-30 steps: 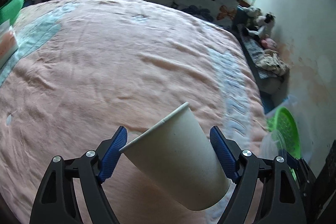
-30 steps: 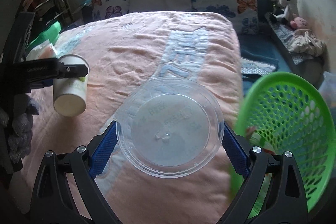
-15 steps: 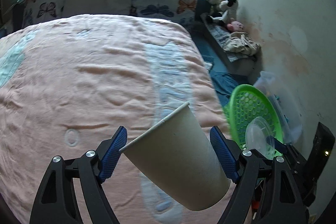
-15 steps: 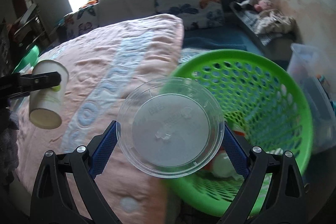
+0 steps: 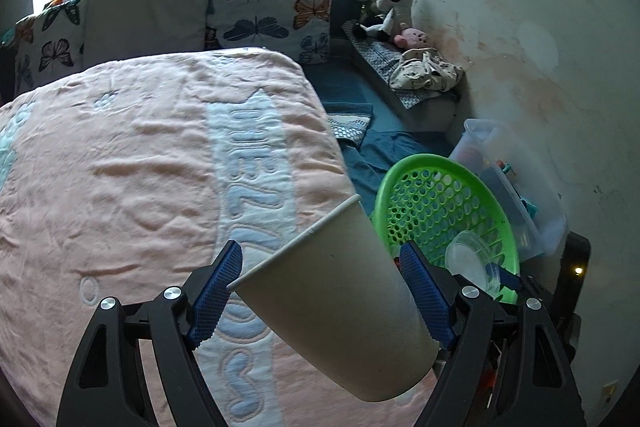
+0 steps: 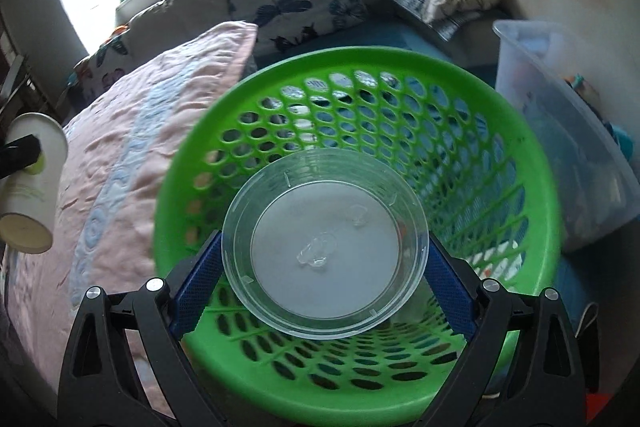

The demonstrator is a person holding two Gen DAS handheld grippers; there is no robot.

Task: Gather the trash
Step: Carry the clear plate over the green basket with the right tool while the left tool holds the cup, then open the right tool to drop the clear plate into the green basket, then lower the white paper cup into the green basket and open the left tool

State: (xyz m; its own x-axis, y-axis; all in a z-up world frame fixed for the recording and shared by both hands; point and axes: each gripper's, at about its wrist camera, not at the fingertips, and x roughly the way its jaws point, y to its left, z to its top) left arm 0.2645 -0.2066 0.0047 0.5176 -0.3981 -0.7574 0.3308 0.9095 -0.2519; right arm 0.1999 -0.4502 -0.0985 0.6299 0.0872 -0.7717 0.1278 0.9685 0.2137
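Note:
My left gripper [image 5: 320,295] is shut on a white paper cup [image 5: 340,303], held tilted above the right part of the pink bed, rim up and left. The cup also shows in the right wrist view [image 6: 30,183] at far left. My right gripper [image 6: 324,267] is shut on a clear round plastic lid [image 6: 324,255] and holds it directly over the open mouth of the green mesh basket [image 6: 500,163]. In the left wrist view the basket [image 5: 432,195] stands on the floor right of the bed, with the lid [image 5: 472,263] above it.
The pink blanket [image 5: 140,167] covers the bed. Butterfly pillows [image 5: 272,15] line the head. A clear plastic bin [image 6: 560,131] stands beside the basket against the stained wall. A low bench with stuffed toys [image 5: 392,11] and cloth runs along the wall.
Both grippers have swung right toward the basket. The lid has moved from over the bed's edge to above the basket's mouth. The cup has followed toward the bed's right side.

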